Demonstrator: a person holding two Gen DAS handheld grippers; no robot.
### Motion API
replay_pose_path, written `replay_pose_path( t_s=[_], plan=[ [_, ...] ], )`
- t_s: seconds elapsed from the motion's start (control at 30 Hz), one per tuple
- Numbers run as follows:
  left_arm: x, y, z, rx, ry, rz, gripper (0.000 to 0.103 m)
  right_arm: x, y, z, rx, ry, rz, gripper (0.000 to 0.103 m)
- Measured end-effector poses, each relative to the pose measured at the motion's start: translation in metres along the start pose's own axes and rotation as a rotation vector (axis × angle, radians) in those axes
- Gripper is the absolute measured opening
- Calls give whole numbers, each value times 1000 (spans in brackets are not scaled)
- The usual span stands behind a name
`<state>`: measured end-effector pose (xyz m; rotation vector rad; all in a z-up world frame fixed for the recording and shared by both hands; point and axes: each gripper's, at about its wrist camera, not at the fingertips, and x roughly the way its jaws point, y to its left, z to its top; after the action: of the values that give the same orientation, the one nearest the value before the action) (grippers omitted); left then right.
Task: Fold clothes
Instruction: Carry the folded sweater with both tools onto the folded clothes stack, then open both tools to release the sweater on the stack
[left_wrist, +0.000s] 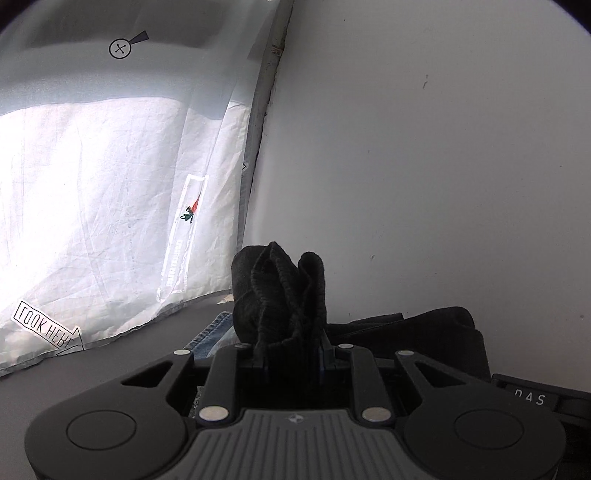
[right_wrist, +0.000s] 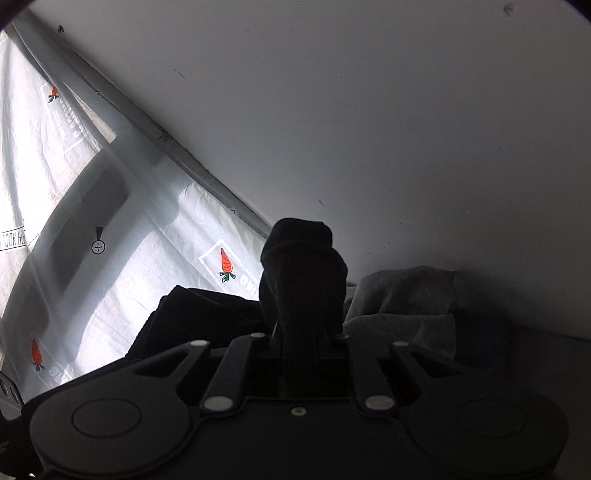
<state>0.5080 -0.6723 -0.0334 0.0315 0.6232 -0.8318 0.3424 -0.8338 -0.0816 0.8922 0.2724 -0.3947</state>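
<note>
Claws clamping black cloth, wall-side

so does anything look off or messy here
Nothing damaged or spilled. The black garment is bunched up in both grippers, left and right, not yet flat, with denim and grey cloth heaped behind.

The left gripper is built of matte black plastic: two angled linkage arms with triangular cut-outs are joined by round silver pins, and a ribbed grey panel with a small crosshair mark is set between two large round discs. The right gripper is shaped alike, all black, with a small round screw at its centre.
</note>
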Motion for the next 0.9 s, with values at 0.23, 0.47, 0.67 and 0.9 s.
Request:
replay_pose_path(
  t_s=[0.23,0.47,0.67,0.9],
  plan=[
    [49,46,-12,-115,87,13,22,40,-32,0,94,50,-144,12],
    [57,39,28,16,0,-71,24,30,-15,4,120,5,-193,12],
    [112,70,-11,-56,171,57,41,62,-25,-20,53,107,-357,28],
    [117,99,-20,-91,167,85,89,74,-33,-23,16,160,-406,44]
  ],
)
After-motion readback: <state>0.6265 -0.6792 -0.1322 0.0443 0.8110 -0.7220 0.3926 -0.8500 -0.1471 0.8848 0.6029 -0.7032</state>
